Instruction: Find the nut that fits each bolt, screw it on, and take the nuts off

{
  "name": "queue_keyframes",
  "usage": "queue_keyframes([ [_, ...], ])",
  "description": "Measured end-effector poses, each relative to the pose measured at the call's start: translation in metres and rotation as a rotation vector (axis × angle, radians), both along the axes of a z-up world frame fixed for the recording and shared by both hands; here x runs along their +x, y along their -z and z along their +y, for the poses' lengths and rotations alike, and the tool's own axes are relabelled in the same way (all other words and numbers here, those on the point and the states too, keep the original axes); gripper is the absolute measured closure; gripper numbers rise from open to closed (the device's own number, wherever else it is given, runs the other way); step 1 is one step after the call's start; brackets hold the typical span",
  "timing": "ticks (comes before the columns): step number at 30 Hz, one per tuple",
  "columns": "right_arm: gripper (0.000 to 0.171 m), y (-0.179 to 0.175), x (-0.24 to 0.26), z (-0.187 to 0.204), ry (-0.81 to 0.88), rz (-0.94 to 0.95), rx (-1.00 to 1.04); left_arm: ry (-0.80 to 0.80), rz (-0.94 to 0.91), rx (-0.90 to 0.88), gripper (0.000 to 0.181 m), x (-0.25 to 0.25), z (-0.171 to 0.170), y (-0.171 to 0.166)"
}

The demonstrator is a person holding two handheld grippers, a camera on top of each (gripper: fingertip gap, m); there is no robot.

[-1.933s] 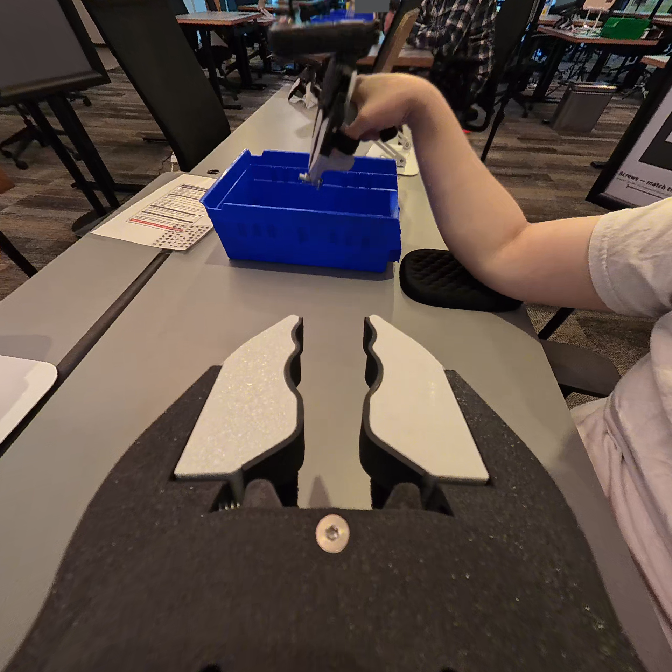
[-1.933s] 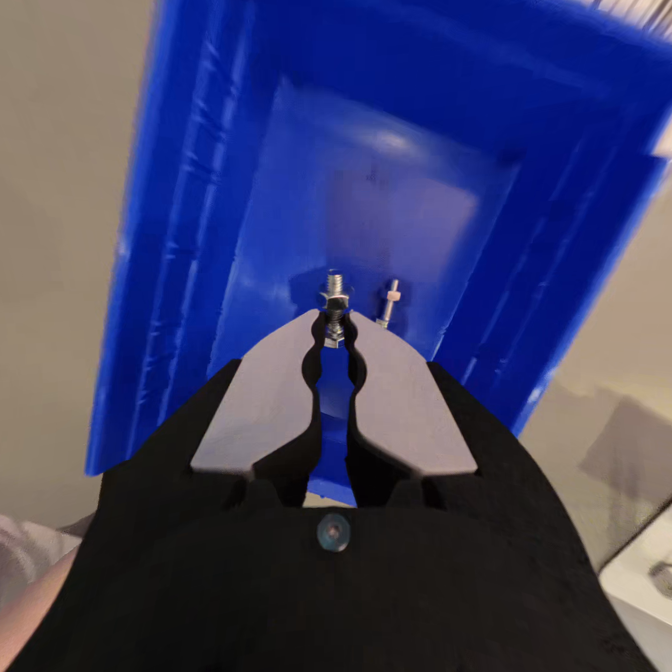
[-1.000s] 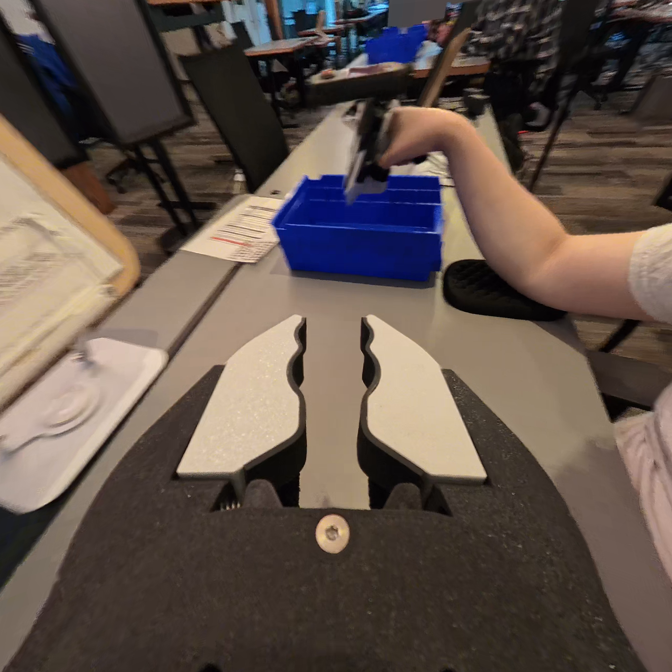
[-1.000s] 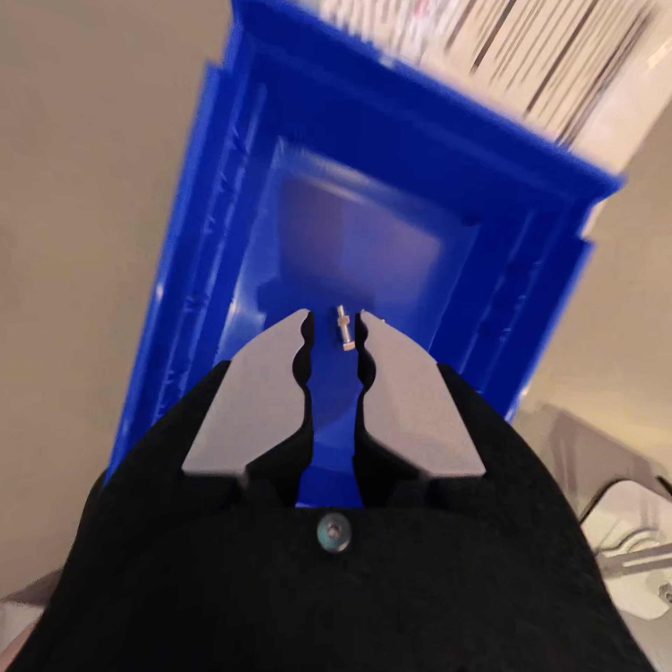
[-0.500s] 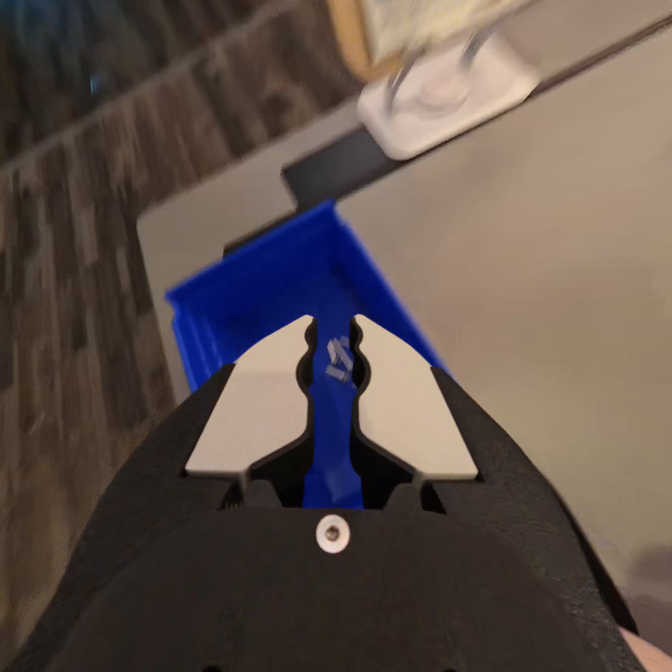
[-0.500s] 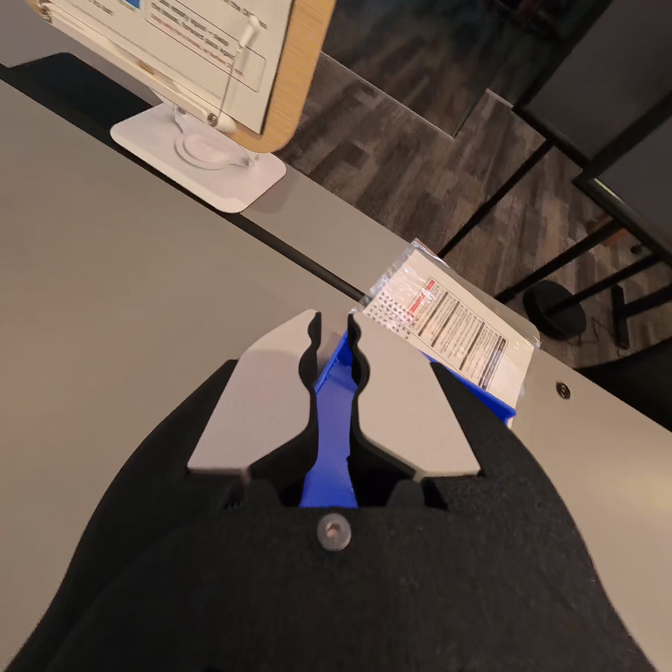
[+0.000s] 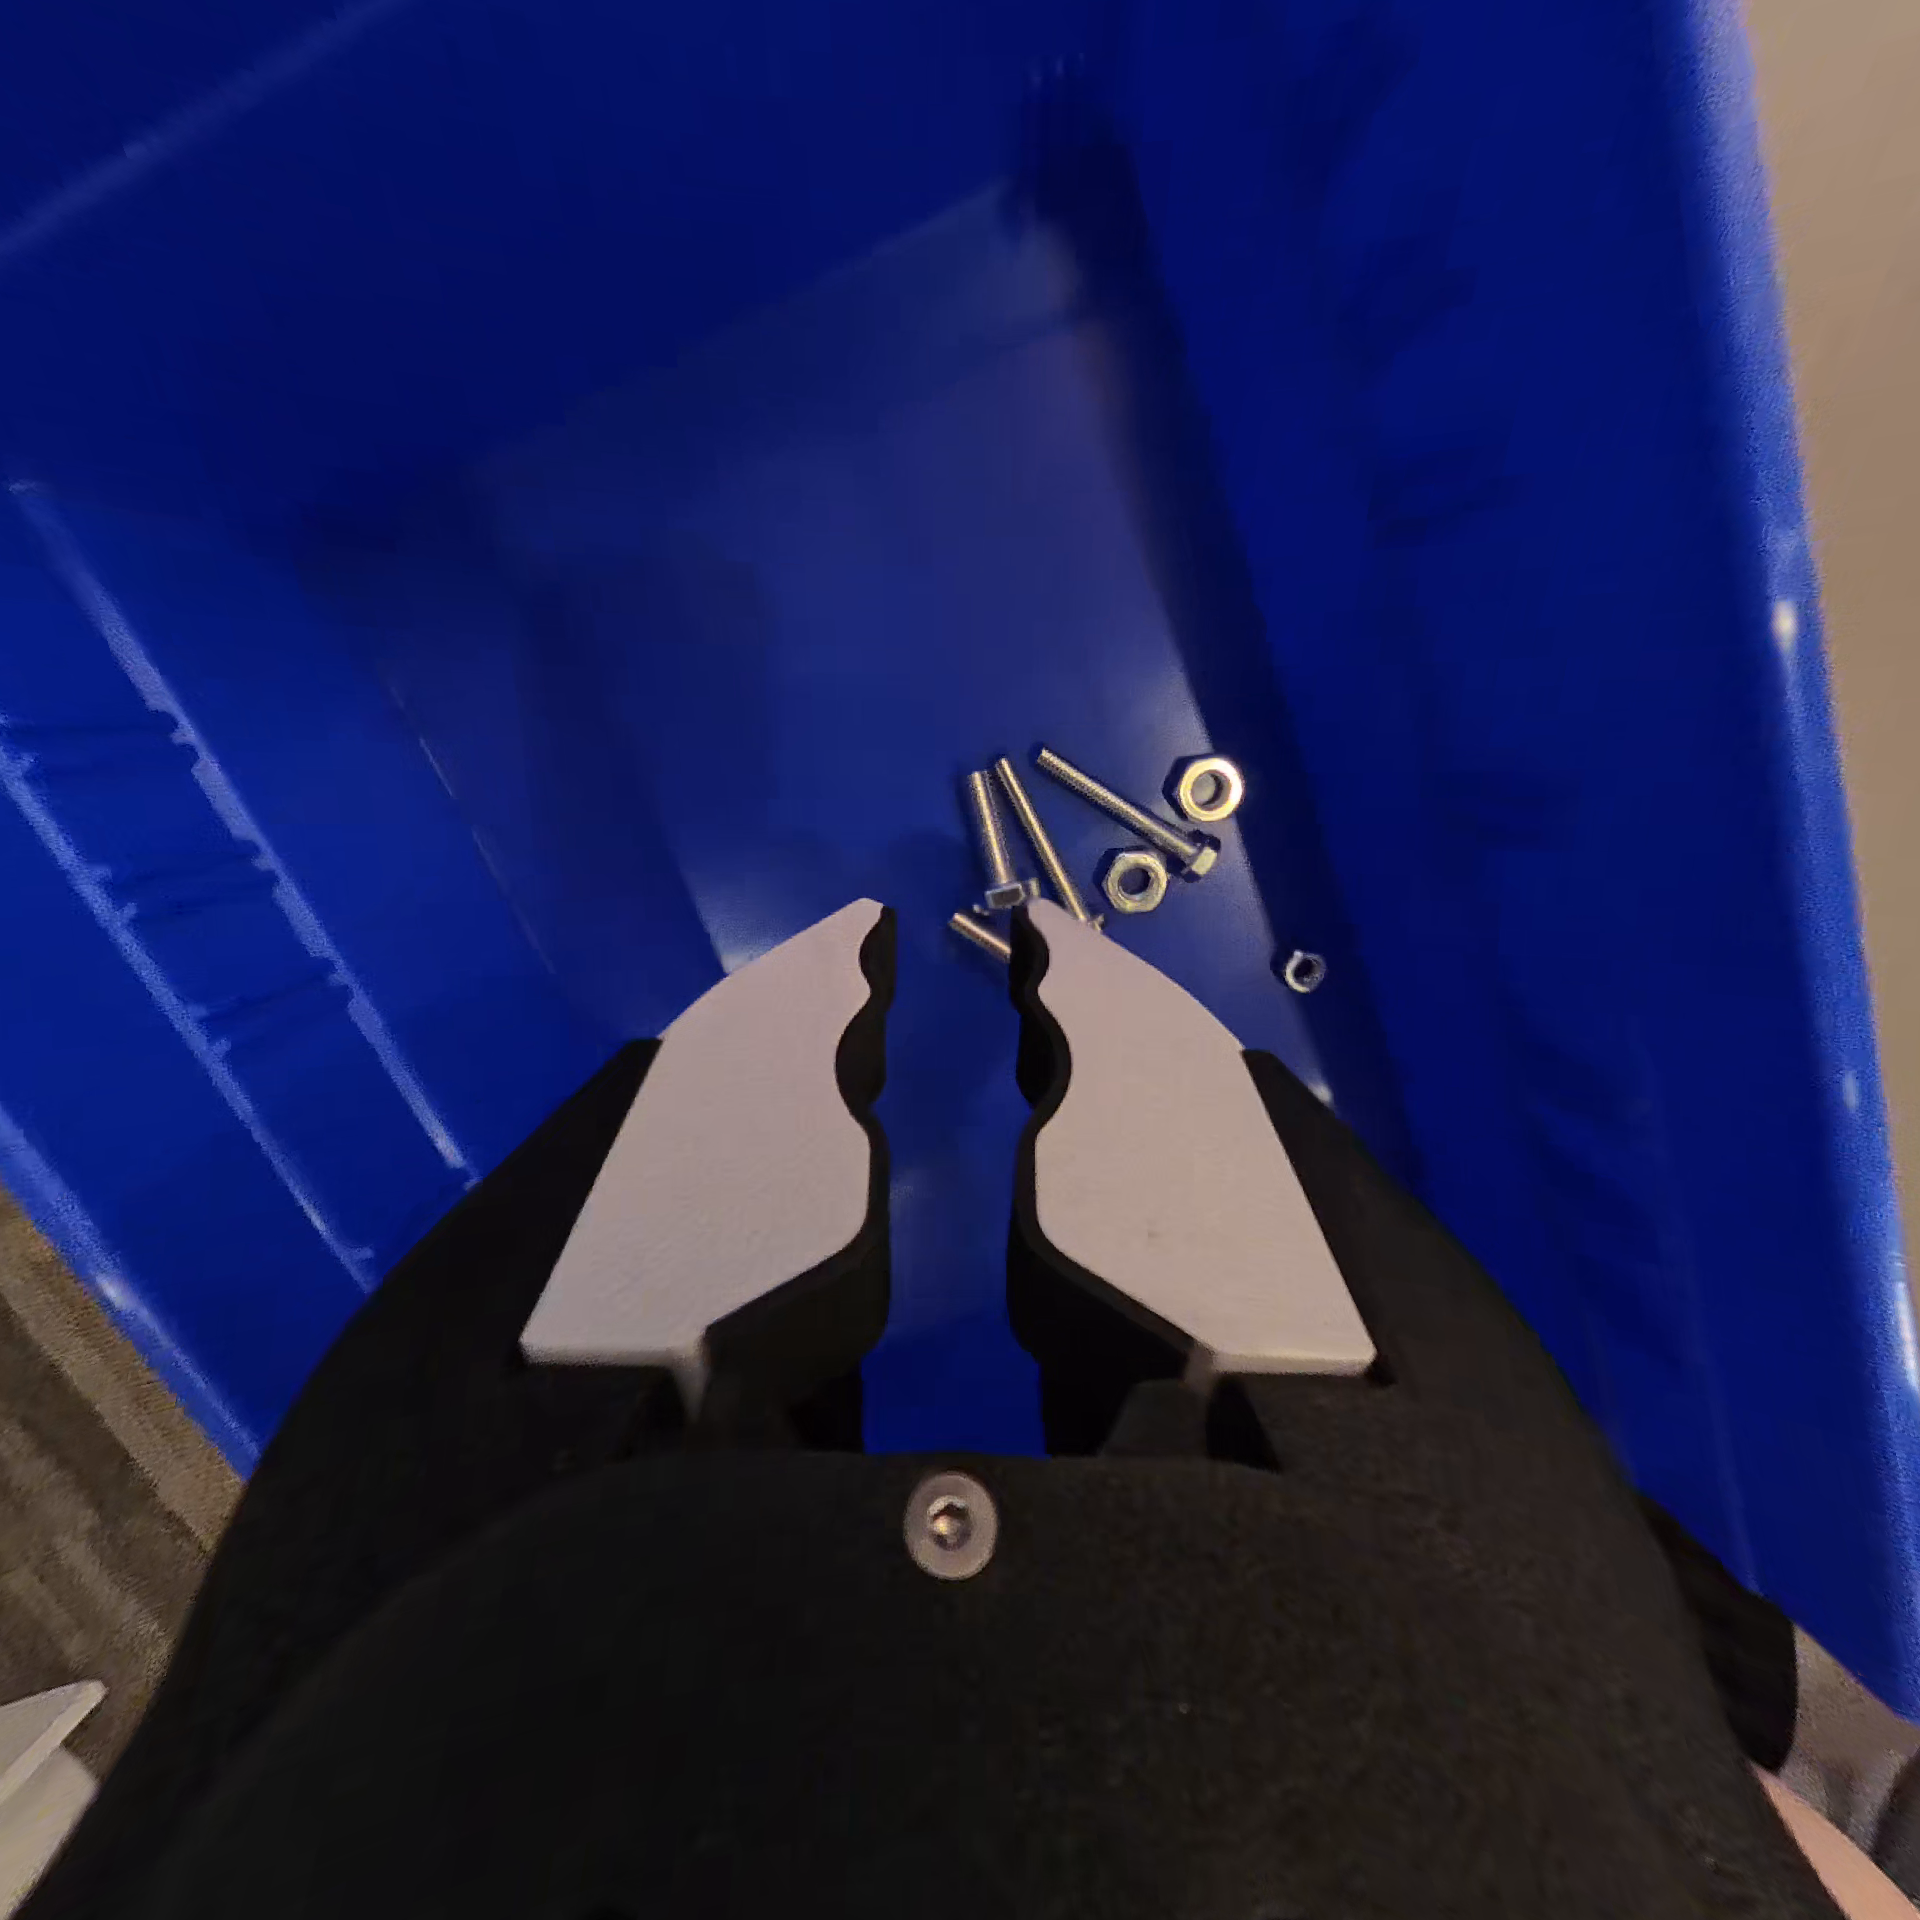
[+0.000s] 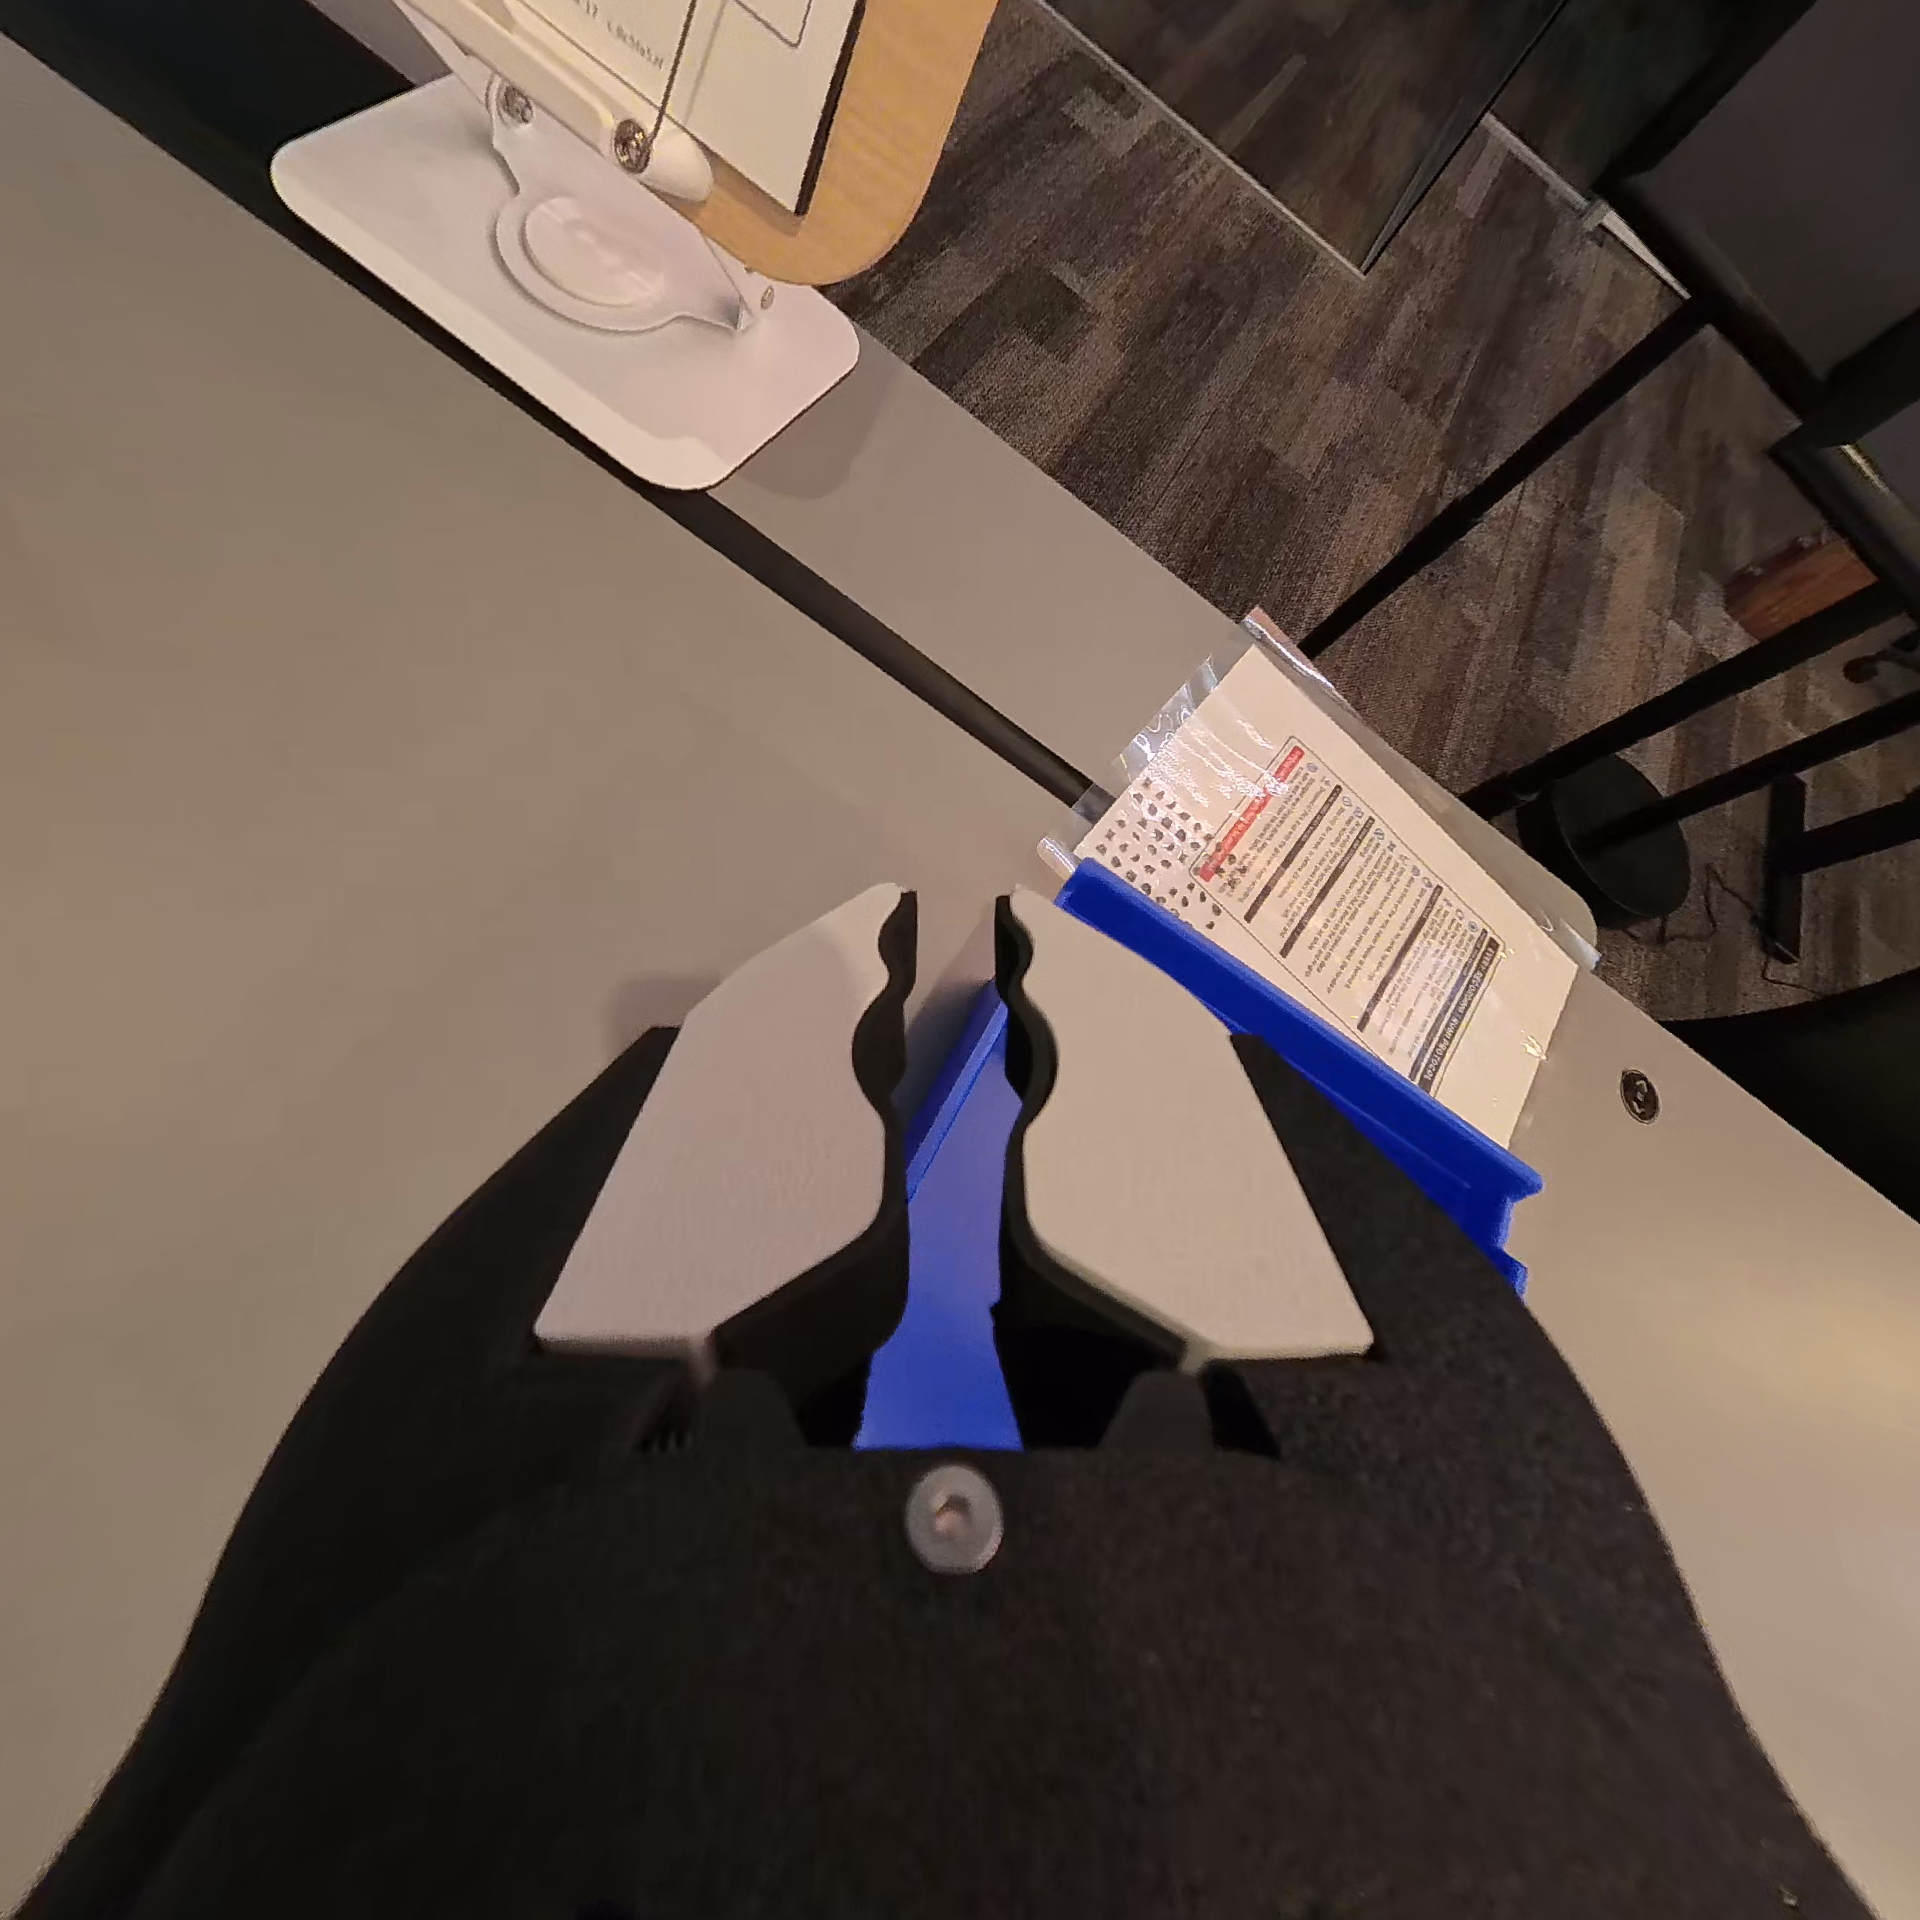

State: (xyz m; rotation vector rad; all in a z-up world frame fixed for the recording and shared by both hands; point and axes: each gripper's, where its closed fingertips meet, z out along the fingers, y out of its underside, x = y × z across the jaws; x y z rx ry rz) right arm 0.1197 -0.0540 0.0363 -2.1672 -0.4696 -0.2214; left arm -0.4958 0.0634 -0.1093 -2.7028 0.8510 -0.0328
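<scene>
- Left tongs (image 7: 945, 920): spread, empty, poised inside the blue plastic bin (image 7: 520, 416).
- Slim silver bolts (image 7: 1122, 802) and silver hex nuts (image 7: 1135, 881) lie loose on the bin floor, centre right of frame, just beyond the tips.
- Right tongs (image 8: 954, 906): spread, empty, above the grey desk (image 8: 312, 727) at the bin's corner.
- Printed sheet in a clear sleeve (image 8: 1351, 883): right of centre, beside the bin.

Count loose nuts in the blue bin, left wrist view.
3. A large hex nut farthest right, a second hex nut just below-left of it, and a tiny nut apart, nearer the bin wall. The left claw may hide more.
</scene>
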Motion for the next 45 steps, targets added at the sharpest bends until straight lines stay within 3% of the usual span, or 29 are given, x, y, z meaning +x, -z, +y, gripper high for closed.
queue_keyframes([
  [22,0.158,0.014,-0.006,0.003,-0.016,-0.062,-0.059,0.022,0.084,-0.106,0.162,0.001,0.006,0.039],
  [25,0.158,0.015,-0.005,0.003,-0.019,-0.068,-0.066,0.029,0.044,-0.121,0.172,0.006,0.004,0.040],
  [30,0.158,0.017,-0.004,0.004,-0.021,-0.068,-0.068,0.030,0.106,-0.097,0.174,-0.004,0.006,0.035],
  [33,0.158,0.017,-0.004,0.004,-0.023,-0.065,-0.069,0.017,0.093,-0.012,0.174,-0.003,0.011,0.013],
  [37,0.158,0.017,-0.005,0.004,-0.024,-0.071,-0.070,0.090,-0.022,0.167,0.174,0.030,0.007,-0.046],
  [42,0.158,0.018,-0.007,0.005,-0.030,-0.082,-0.071,0.406,-0.276,0.397,0.174,0.129,-0.036,-0.129],
  [45,0.158,0.019,-0.010,0.005,-0.038,-0.083,-0.077,0.663,-0.370,0.365,0.174,0.195,-0.084,-0.138],
])
